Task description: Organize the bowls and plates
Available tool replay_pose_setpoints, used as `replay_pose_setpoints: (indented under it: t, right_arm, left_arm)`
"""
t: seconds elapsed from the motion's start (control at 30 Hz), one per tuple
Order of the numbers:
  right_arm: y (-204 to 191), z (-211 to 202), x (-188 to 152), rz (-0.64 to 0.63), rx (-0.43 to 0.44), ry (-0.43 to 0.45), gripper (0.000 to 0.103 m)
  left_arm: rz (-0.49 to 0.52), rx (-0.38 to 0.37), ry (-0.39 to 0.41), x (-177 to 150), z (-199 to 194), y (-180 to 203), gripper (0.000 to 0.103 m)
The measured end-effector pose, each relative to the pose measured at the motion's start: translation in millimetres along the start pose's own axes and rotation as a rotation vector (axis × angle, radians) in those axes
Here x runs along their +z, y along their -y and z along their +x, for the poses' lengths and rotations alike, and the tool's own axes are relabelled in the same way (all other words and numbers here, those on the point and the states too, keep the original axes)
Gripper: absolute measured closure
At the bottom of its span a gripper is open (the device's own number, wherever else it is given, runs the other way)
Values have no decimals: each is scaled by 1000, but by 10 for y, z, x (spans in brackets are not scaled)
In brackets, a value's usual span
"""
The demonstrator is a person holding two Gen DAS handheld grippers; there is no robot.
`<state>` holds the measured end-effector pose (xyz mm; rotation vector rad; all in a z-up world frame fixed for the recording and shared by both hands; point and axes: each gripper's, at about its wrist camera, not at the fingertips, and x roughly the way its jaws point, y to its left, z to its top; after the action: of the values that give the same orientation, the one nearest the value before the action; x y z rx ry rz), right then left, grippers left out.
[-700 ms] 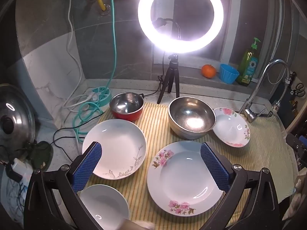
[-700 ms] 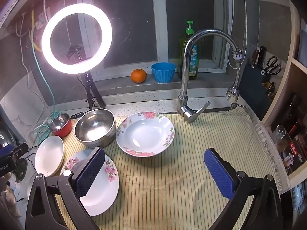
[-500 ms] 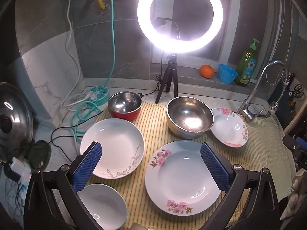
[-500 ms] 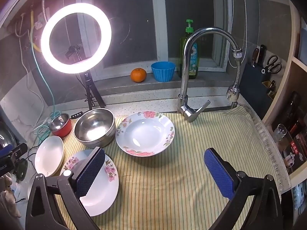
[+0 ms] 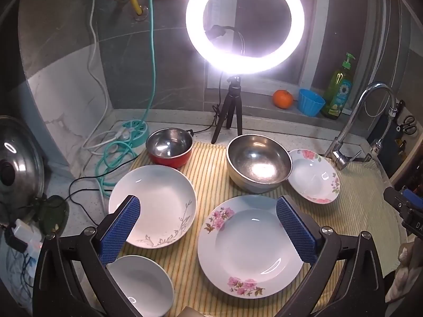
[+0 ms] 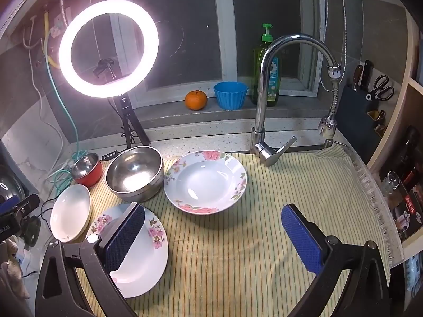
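The large floral plate [image 5: 251, 245] lies directly ahead of and below the spread, empty left gripper [image 5: 208, 227], nearer it than the equally spread right gripper [image 6: 211, 237].

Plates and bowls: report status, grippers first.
Left gripper and right gripper open, empty. Large floral plate, small floral plate, steel bowl, red bowl unstacked on striped cloth. Nothing blocking.
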<state>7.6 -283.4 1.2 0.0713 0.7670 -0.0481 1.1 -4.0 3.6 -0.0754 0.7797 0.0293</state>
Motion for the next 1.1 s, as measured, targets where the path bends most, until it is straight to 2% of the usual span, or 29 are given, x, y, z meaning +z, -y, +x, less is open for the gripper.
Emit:
replay_pose_setpoints:
  t: [1.1]
  right_arm:
    - [-81,-10,-61,-18,10,-14,1]
  left_arm:
    - [-2,1,6,-9,-47,-17,1]
